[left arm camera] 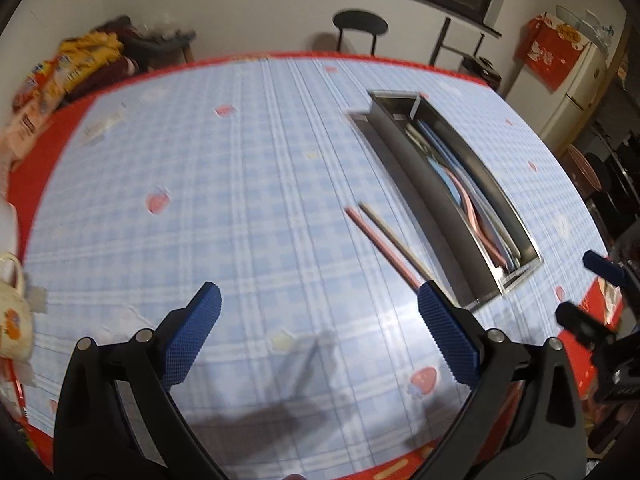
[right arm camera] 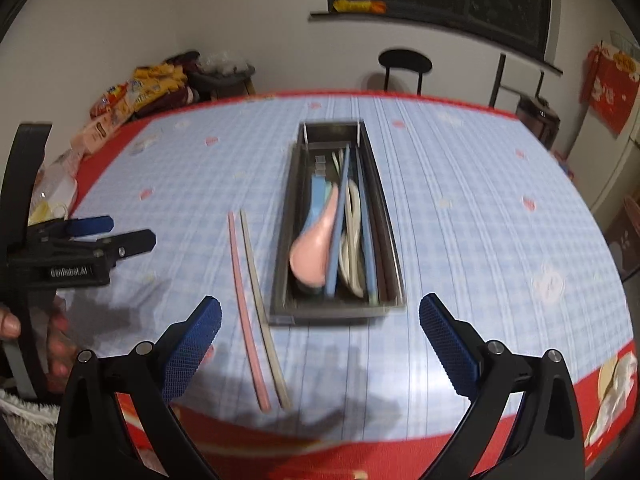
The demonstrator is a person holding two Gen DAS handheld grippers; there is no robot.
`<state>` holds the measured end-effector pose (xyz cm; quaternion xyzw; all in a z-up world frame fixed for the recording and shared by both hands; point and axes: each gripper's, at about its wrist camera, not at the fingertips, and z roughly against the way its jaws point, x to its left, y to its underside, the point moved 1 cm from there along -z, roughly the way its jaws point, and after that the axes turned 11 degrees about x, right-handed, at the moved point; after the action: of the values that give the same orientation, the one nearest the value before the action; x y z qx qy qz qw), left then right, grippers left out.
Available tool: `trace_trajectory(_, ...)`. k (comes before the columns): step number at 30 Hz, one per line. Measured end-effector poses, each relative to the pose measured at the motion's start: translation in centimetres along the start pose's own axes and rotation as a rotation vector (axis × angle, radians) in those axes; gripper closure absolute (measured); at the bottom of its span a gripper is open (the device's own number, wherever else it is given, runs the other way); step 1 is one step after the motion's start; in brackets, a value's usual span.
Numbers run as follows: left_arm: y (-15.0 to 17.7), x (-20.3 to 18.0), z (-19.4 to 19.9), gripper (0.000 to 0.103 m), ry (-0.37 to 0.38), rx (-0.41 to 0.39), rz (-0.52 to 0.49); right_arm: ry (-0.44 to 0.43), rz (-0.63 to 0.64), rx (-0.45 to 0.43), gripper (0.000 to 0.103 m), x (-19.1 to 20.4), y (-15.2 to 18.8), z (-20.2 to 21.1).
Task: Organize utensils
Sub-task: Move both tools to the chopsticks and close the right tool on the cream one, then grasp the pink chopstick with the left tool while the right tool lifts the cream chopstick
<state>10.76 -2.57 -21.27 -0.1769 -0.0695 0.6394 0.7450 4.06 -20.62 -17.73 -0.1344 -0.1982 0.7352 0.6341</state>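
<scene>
A pink chopstick [right arm camera: 245,312] and a beige chopstick [right arm camera: 261,304] lie side by side on the blue checked tablecloth, just left of a long metal utensil tray [right arm camera: 332,313]. Inside the tray are a pink spoon [right arm camera: 316,240], a blue spoon, blue chopsticks and pale utensils. My right gripper [right arm camera: 320,307] hovers open above the tray's near end and the chopsticks' near ends. My left gripper [left arm camera: 319,294] is open and empty over bare cloth; the pink chopstick [left arm camera: 380,246] and beige chopstick [left arm camera: 396,240] run past its right finger, with the tray [left arm camera: 424,196] beyond.
Snack bags [right arm camera: 136,92] are piled at the table's far left edge. A black chair [right arm camera: 404,64] stands behind the table, and a fridge [left arm camera: 576,92] stands at the right. A cream mug [left arm camera: 12,312] sits at the left edge. A hand [right arm camera: 12,324] holds the left gripper.
</scene>
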Motion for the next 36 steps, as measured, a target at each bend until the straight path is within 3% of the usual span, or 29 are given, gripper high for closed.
trace_trajectory(3,0.1,0.1,-1.1,0.006,0.041,0.053,0.024,-0.029,0.013,0.046,0.023,0.1,1.3,-0.8)
trace_trajectory(5,0.0,0.2,-2.0,0.006,0.072,0.107,0.055,-0.044,0.012,0.081,0.039,0.1,2.0,-1.4)
trace_trajectory(6,0.0,0.2,-2.3,0.006,0.073,0.121,0.062,-0.06,0.006,0.095,0.044,0.0,2.3,-1.8)
trace_trajectory(8,0.0,0.1,-2.7,0.008,0.069,0.134,0.061,-0.088,-0.003,0.121,0.064,0.0,2.5,-2.5)
trace_trajectory(9,0.0,0.0,-2.8,0.009,0.068,0.138,0.056,-0.099,-0.002,0.138,0.068,0.2,2.6,-3.1)
trace_trajectory(11,-0.1,-0.3,-3.2,0.023,0.067,0.159,0.046,-0.118,0.003,0.158,0.076,0.2,2.8,-3.9)
trace_trajectory(14,-0.2,-0.6,-4.1,0.031,0.085,0.198,0.045,-0.139,0.032,0.186,0.079,0.8,2.5,-5.1)
trace_trajectory(20,-0.3,-1.5,-4.3,0.04,0.109,0.203,0.016,-0.164,0.083,0.222,0.082,1.8,2.4,-6.5)
trace_trajectory(23,-0.5,-2.0,-4.5,0.043,0.128,0.208,0.01,-0.153,0.111,0.222,0.094,2.2,2.4,-6.5)
trace_trajectory(28,-1.3,-3.6,-5.1,0.044,0.154,0.207,-0.011,-0.182,0.107,0.227,0.095,2.2,2.5,-6.6)
trace_trajectory(36,-2.6,-5.2,-7.1,0.041,0.087,0.203,-0.032,-0.203,0.105,0.22,0.095,1.6,3.0,-6.3)
